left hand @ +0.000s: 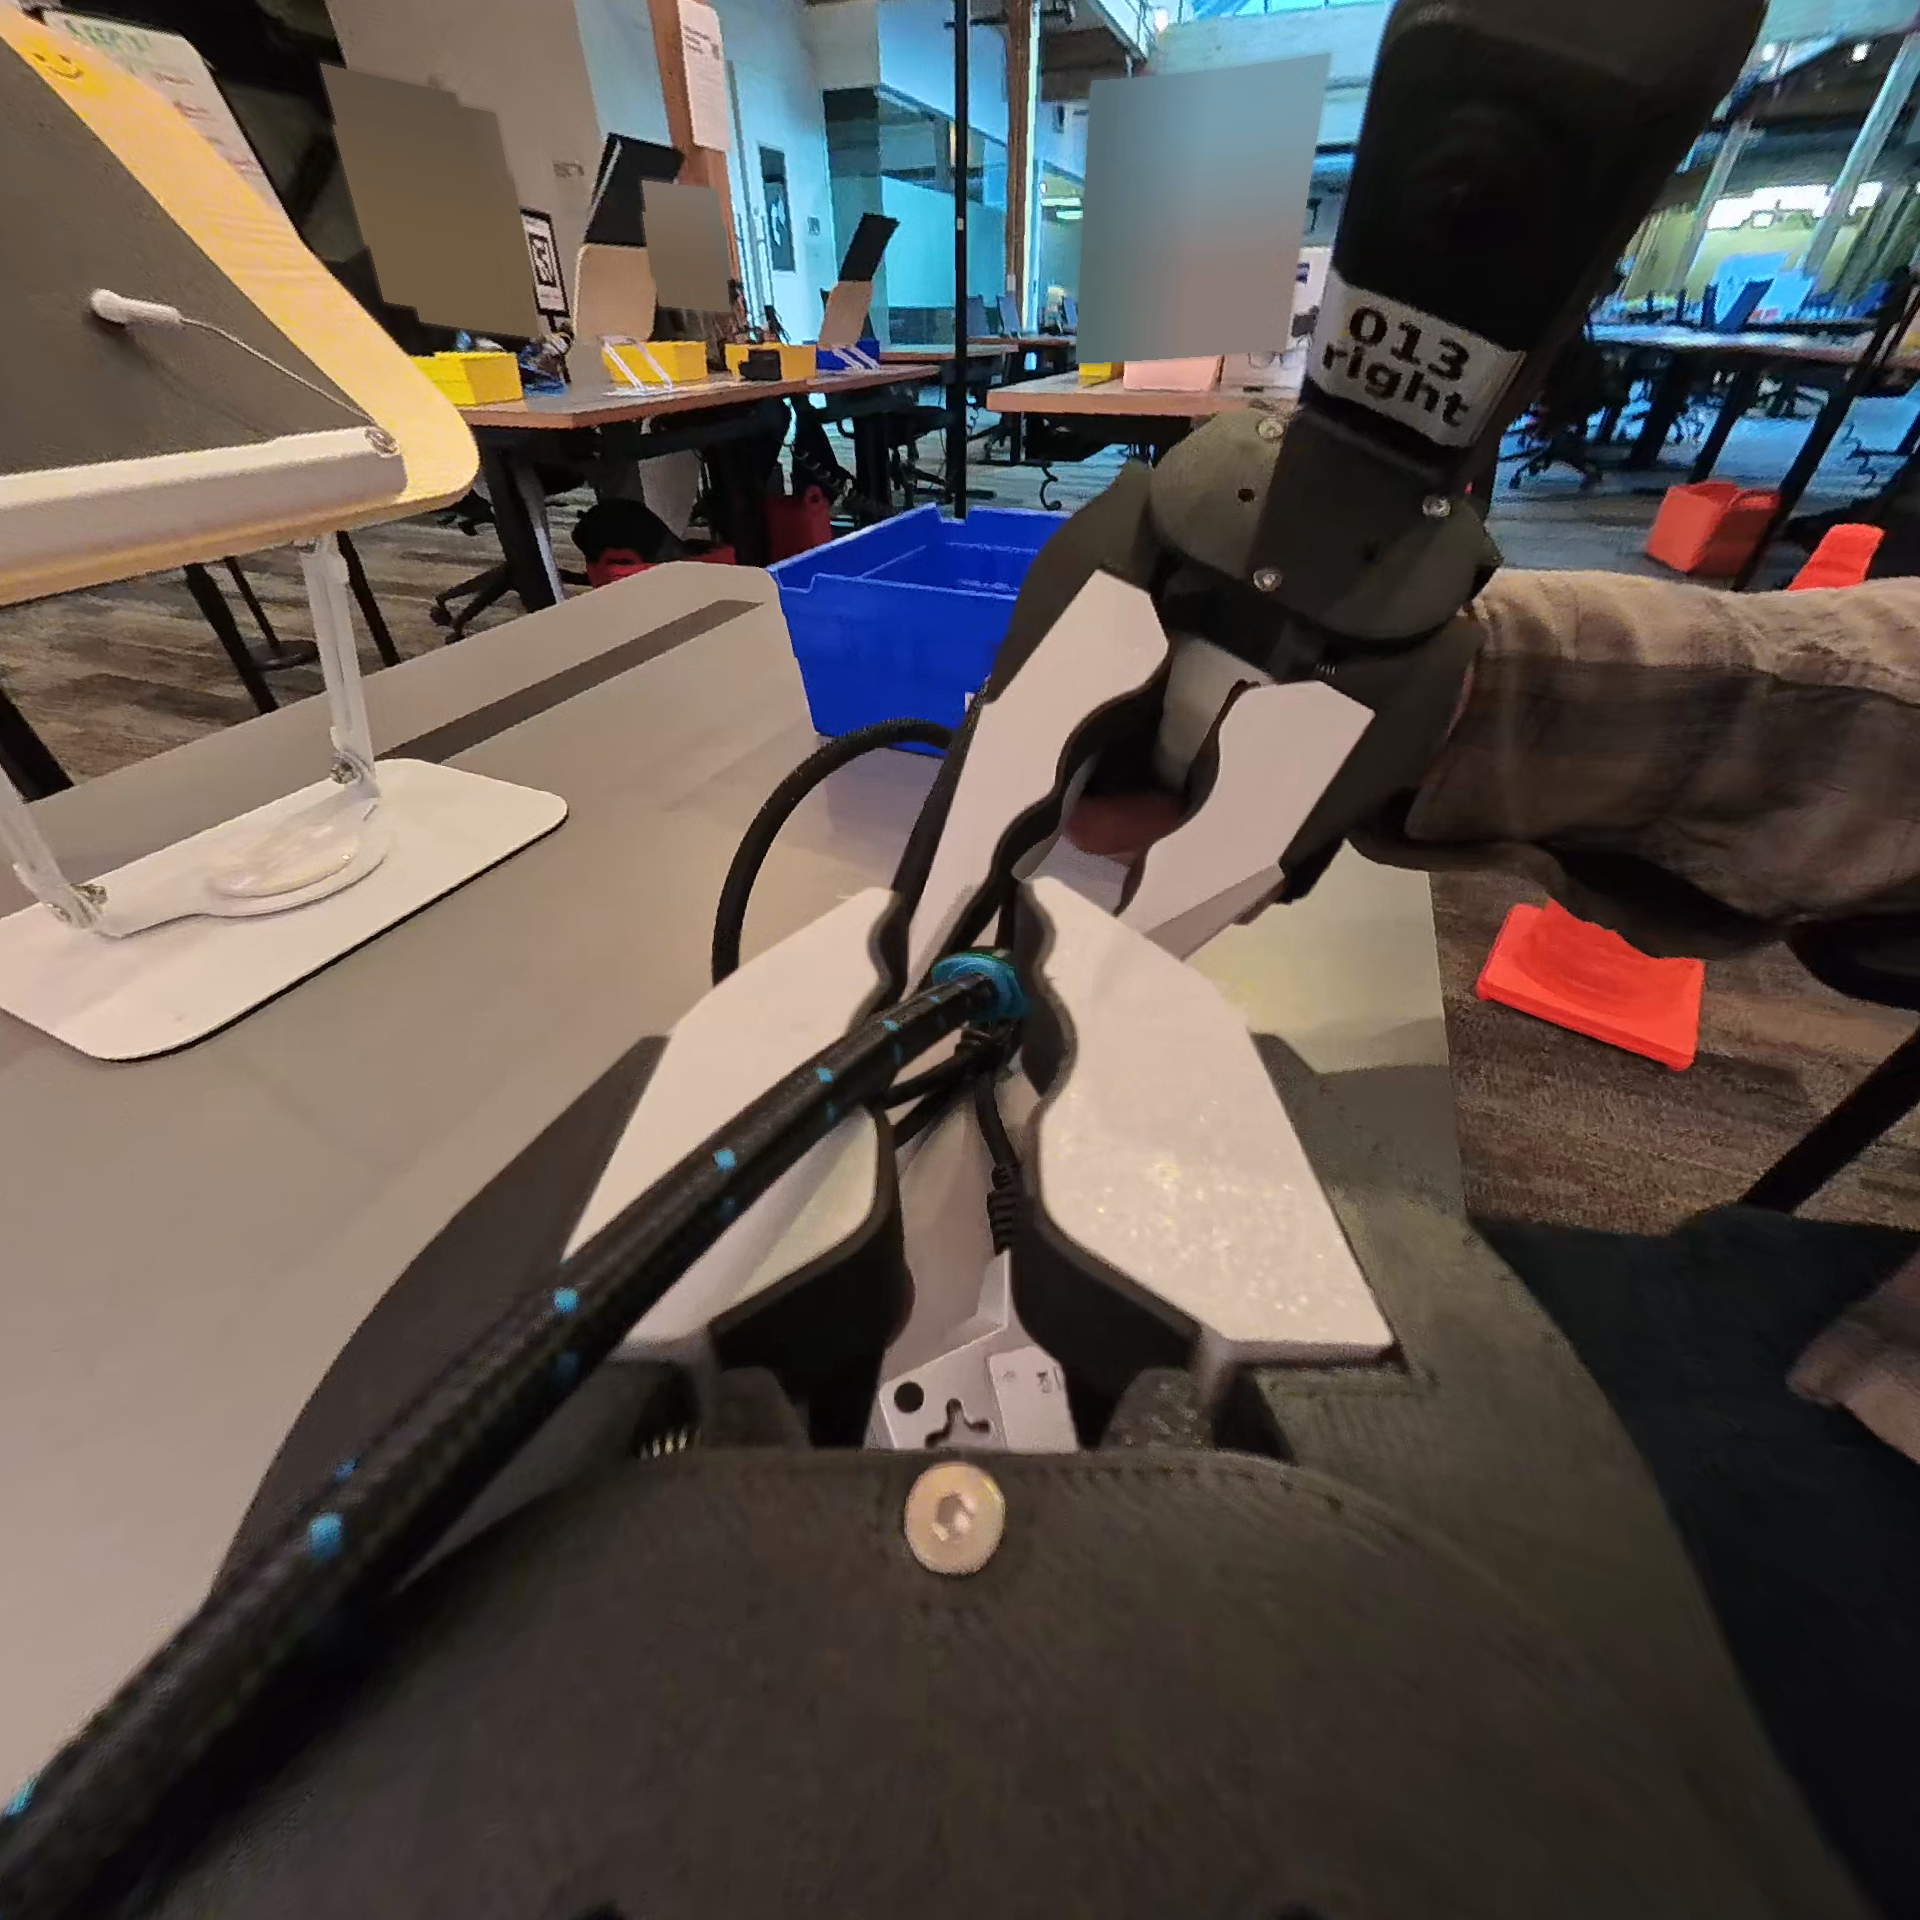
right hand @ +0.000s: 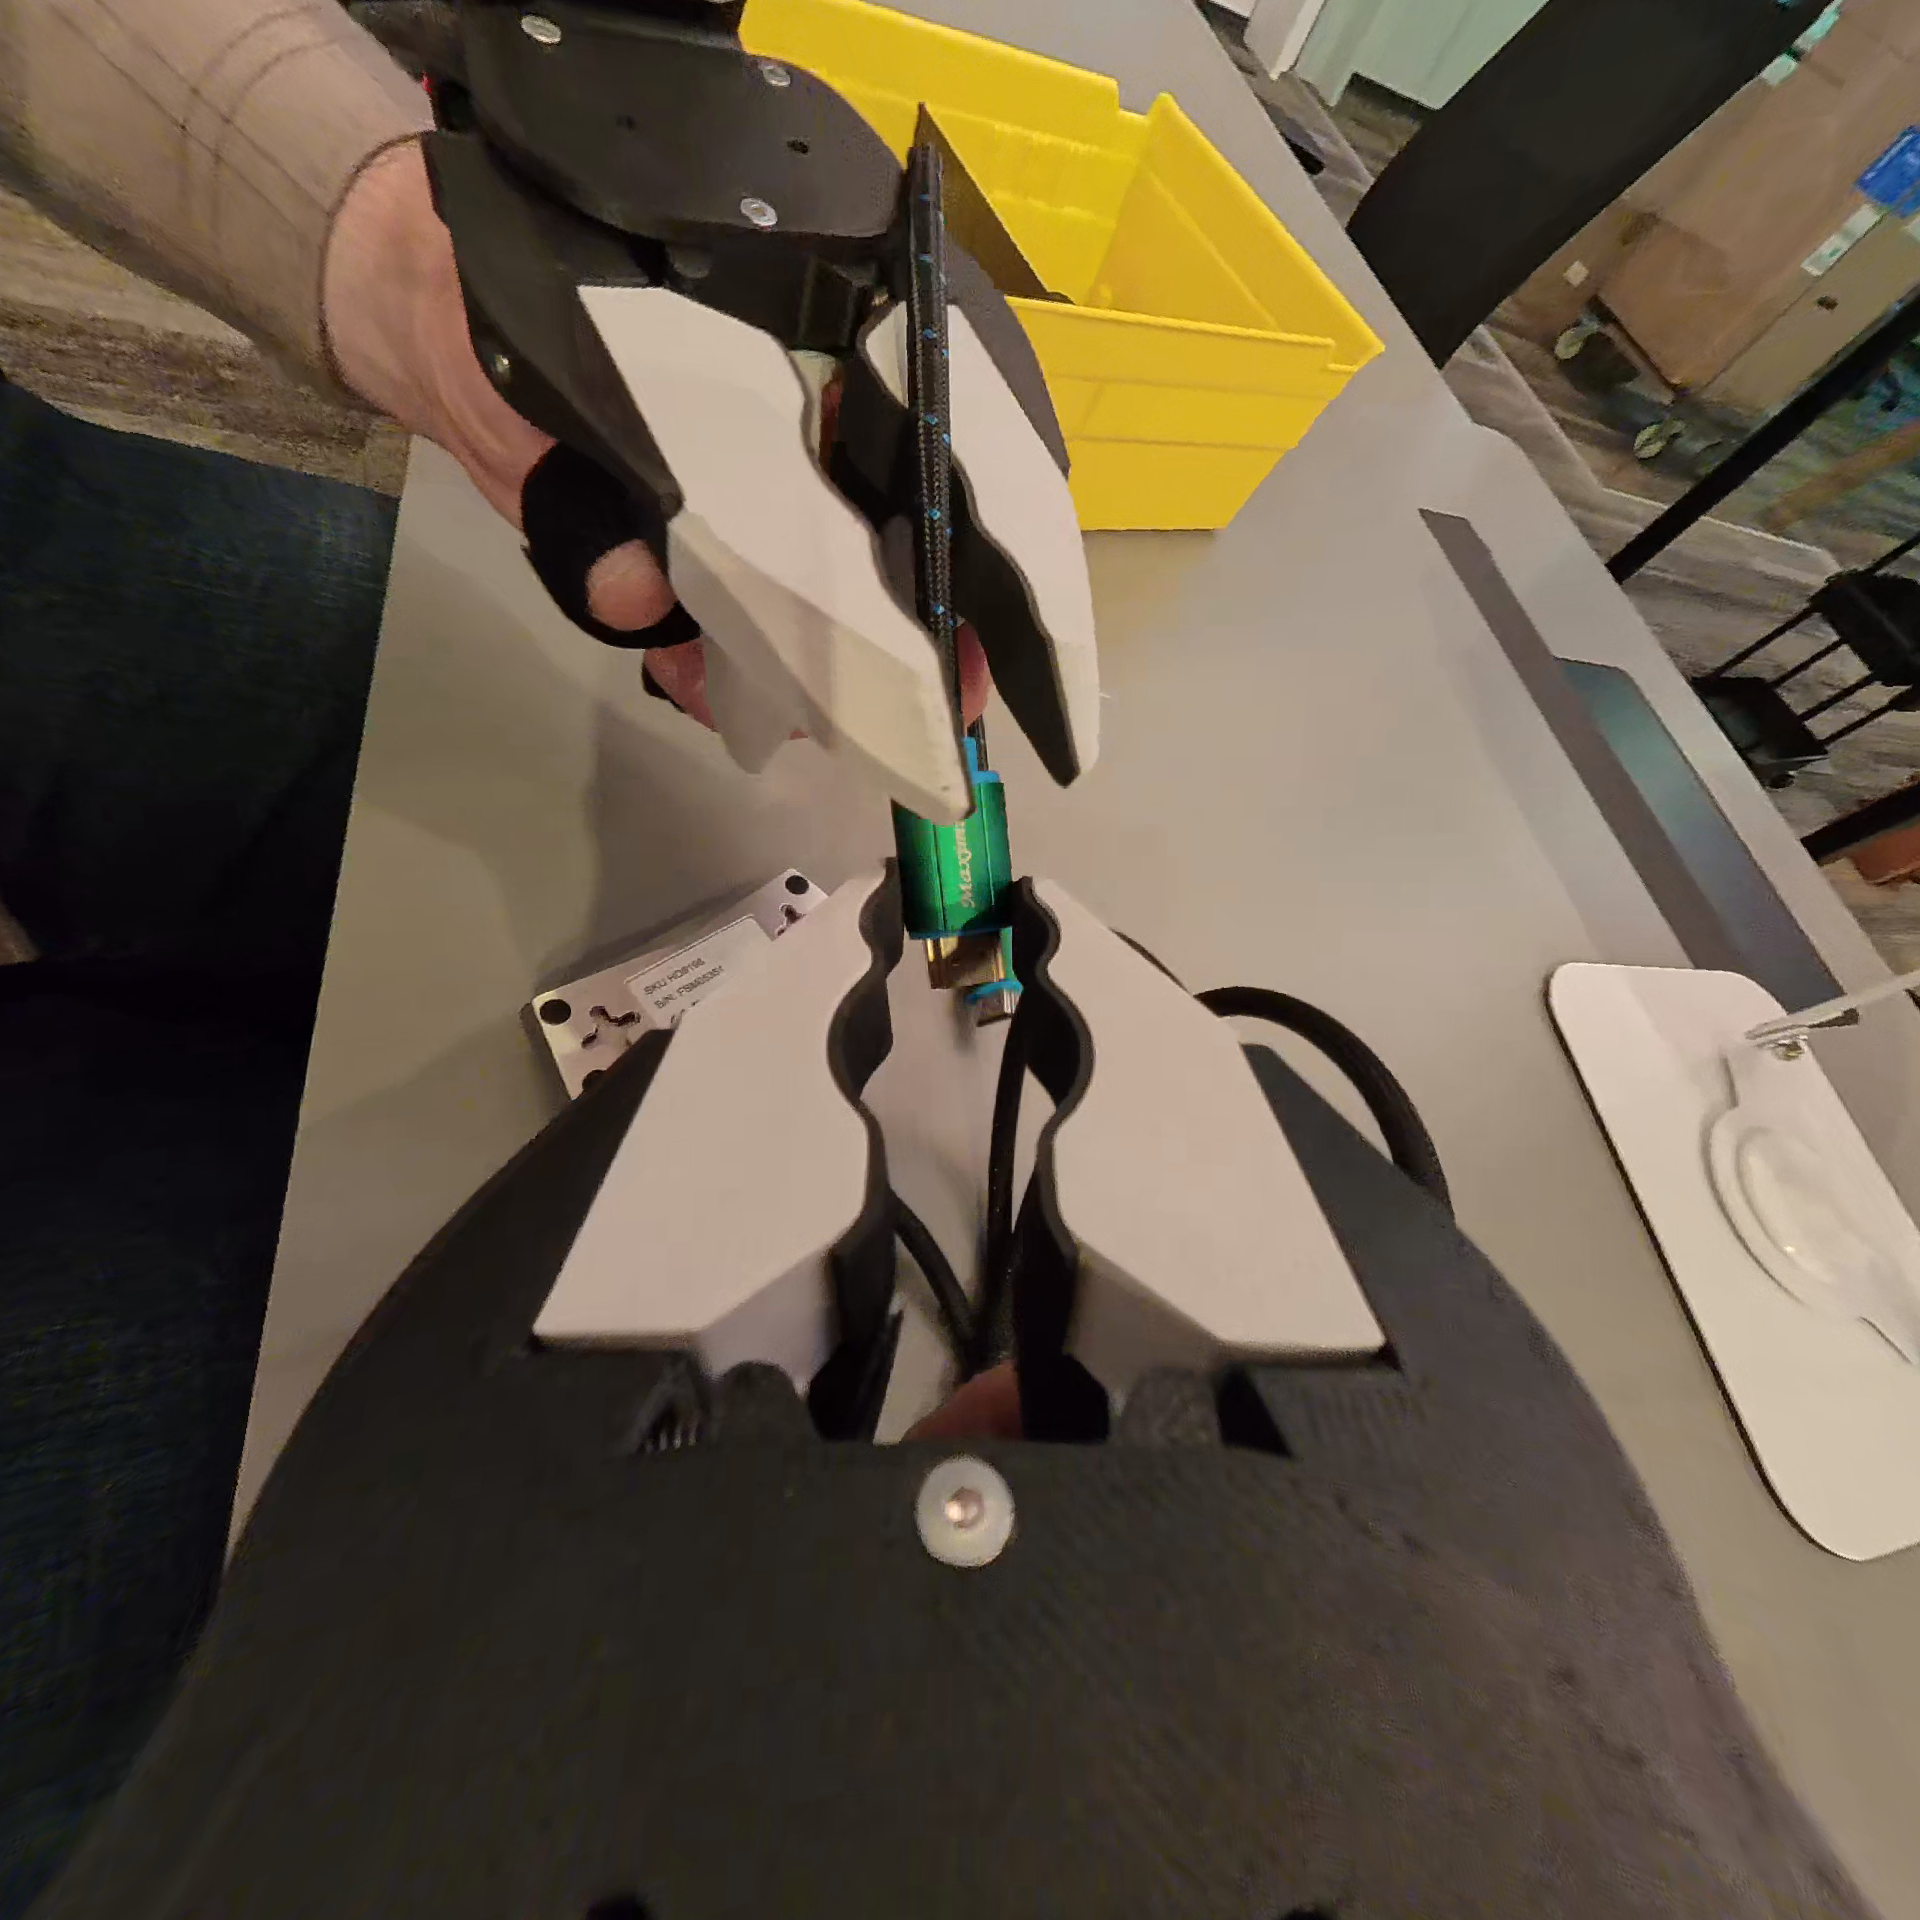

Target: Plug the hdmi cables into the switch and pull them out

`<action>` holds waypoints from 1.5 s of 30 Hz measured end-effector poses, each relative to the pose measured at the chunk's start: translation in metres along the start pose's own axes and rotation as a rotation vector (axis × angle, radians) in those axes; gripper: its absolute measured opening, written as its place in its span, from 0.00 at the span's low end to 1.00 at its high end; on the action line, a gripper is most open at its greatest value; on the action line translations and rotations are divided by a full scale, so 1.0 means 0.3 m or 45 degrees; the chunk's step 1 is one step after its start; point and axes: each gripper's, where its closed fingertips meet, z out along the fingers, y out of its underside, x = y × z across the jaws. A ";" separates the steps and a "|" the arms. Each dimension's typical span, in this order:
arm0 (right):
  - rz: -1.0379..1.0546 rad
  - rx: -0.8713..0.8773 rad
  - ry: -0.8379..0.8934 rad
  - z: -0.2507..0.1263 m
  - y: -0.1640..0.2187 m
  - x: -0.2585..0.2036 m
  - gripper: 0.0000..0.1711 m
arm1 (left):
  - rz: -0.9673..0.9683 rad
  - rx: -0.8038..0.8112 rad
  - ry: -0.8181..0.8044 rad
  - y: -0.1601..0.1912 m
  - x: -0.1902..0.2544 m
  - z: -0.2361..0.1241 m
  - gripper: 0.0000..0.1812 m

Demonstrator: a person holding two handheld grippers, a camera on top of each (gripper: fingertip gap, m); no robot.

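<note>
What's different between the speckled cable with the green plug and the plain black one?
The speckled cable is thick and braided with blue flecks; the plain black cable is thinner and unmarked. The speckled cable is clamped in the jaws of the left gripper, its green plug unplugged in the air; the plain black cable runs loose between the open jaws of the right gripper. Both are dark.

Switch (right hand: 665, 977) on table (right hand: 1299, 790), bin (right hand: 1195, 343) behind — stand (right hand: 1714, 1195) right
</note>
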 end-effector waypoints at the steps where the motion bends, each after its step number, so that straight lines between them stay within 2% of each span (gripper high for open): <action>1: -0.005 -0.006 -0.007 0.000 0.002 -0.002 0.10 | 0.002 -0.015 0.013 0.004 0.002 -0.001 0.09; 5: -0.031 -0.027 -0.014 -0.008 0.007 -0.006 0.11 | 0.023 -0.080 0.061 0.018 0.017 -0.003 0.06; 10: -0.070 -0.045 0.052 -0.007 0.006 0.012 0.11 | -0.003 -0.078 0.011 0.011 0.013 0.003 0.03; 14: -0.167 -0.065 0.159 -0.006 -0.009 0.034 0.14 | -0.129 -0.049 -0.065 -0.009 -0.018 0.000 0.03; 19: -0.416 -0.173 0.377 0.001 -0.029 0.070 0.16 | -0.355 0.009 -0.130 -0.039 -0.058 -0.012 0.03; 23: -0.562 -0.223 0.529 -0.004 -0.053 0.103 0.07 | -0.394 0.029 -0.151 -0.055 -0.061 -0.020 0.03; 29: -0.520 -0.157 0.526 -0.017 -0.078 0.103 0.07 | -0.375 0.057 -0.143 -0.079 -0.059 -0.029 0.04; 31: -0.508 -0.139 0.509 -0.023 -0.084 0.099 0.06 | -0.331 0.048 -0.139 -0.085 -0.057 -0.030 0.05; 35: -0.505 -0.113 0.471 -0.037 -0.088 0.091 0.06 | -0.143 -0.057 -0.098 -0.072 -0.033 -0.023 0.19; 37: -0.516 -0.119 0.462 -0.046 -0.084 0.092 0.06 | -0.058 -0.145 -0.051 -0.050 -0.013 -0.015 0.23; 43: -0.552 -0.105 0.421 -0.060 -0.089 0.075 0.06 | -0.075 -0.189 0.028 -0.053 -0.011 -0.012 0.29; 45: -0.568 -0.114 0.410 -0.061 -0.089 0.070 0.06 | -0.090 -0.170 0.075 -0.066 0.001 -0.014 0.34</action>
